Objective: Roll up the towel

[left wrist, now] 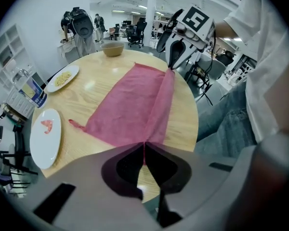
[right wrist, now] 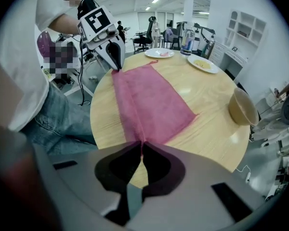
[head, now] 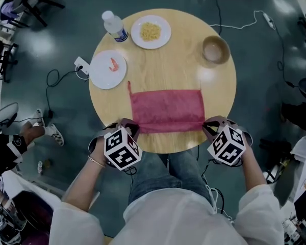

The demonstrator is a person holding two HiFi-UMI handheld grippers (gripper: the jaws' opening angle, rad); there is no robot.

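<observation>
On the round table, the towel lies spread across the near middle, its near edge by the table's near rim. The left gripper is at the towel's near left corner and the right gripper at its near right corner. A plate holding a shrimp sits left of the towel. A water bottle stands at the far left, with a second plate just right of it. A bowl sits at the far right.

- Head view: high overhead, looking steeply down, whole round table in frame.
- Left gripper view: close at table's near-left edge, facing right along the towel toward the right gripper.
- Right gripper view: near-right edge, facing left toward the left gripper.
- All share towel, tabletop.
</observation>
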